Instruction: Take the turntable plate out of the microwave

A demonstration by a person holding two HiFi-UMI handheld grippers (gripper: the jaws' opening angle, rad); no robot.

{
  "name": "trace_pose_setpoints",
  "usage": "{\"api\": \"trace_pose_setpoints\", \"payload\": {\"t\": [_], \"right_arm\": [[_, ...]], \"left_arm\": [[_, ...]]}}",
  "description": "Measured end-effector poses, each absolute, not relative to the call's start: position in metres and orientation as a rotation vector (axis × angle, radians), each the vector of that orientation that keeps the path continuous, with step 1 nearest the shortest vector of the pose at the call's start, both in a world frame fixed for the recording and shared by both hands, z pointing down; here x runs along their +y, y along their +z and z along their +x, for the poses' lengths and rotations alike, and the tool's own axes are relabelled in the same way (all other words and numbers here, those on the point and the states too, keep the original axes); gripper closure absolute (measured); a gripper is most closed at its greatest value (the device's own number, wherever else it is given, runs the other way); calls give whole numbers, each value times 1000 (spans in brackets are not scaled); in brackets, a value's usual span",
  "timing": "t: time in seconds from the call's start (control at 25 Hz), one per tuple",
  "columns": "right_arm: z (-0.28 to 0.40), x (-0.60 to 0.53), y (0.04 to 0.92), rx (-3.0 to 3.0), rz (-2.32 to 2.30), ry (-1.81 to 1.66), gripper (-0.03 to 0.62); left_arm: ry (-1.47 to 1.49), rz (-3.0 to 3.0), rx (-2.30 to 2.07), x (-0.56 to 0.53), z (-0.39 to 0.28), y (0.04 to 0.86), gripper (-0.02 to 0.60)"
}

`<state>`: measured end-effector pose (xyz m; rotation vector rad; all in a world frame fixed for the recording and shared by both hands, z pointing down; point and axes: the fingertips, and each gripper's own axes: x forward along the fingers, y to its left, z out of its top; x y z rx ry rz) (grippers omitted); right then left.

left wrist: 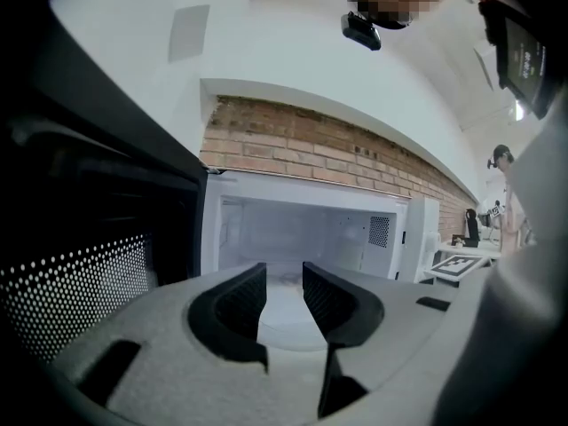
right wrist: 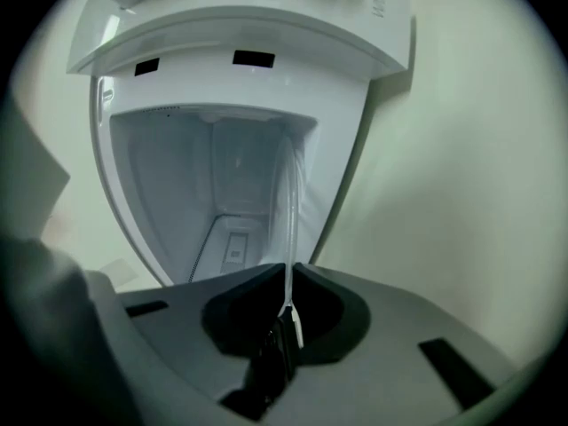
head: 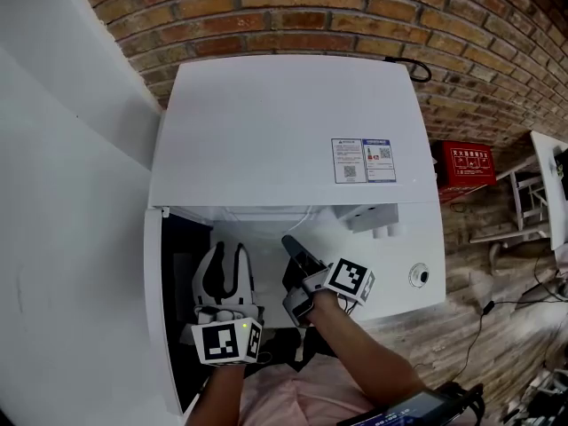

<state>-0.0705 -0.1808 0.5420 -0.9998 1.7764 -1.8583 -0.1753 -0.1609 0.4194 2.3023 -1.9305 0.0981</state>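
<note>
While both hands were held nearly level at the open front of the white microwave [head: 284, 122], the right forearm [head: 373, 362] angled in from the lower right. The right gripper [right wrist: 290, 269] was rolled onto its side, so the oven looked turned in its view. Its black jaws were pinched together on the thin rim of the turntable plate [right wrist: 289, 193], which ran from them back into the cavity. The left gripper [left wrist: 284, 272] hovered beside it with jaws apart, pressing on nothing. The pale disc showed through the gap between them. The cavity was a smooth white box holding only the plate. The plate was clear glass, seen edge-on as a bright line. The door [head: 156, 327] stood open at the left, its dark screen [left wrist: 71, 282] dotted with fine holes.
</note>
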Motion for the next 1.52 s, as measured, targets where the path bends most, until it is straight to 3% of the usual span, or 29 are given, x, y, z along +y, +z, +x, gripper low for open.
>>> {"api": "trace_pose_setpoints", "payload": {"t": [0.16,0.28,0.4,0.84,1.32,1.4,1.52], "right_arm": [[-66,-179,542,1771,-990,-1848,557],[-60,-189,540,1762,-993,-1818,480],[-56,-202,542,1734,-1026,-1828,459],[-56,-208,542,1798,-1017,-1753,536],[-50,-174,546,1753,-1018,-1753,531],[-46,-178,549,1748,-1016,-1748,480],[-38,-191,555,1745,-1047,-1743,467]], "left_arm": [[94,2318,-1916,-159,-169,418,451],[93,2320,-1919,-158,-170,416,451],[95,2311,-1930,-158,-173,416,451],[109,2295,-1935,-158,-175,420,449],[98,2316,-1914,-158,-167,422,449],[100,2316,-1915,-159,-167,422,449],[103,2309,-1927,-159,-169,420,449]]}}
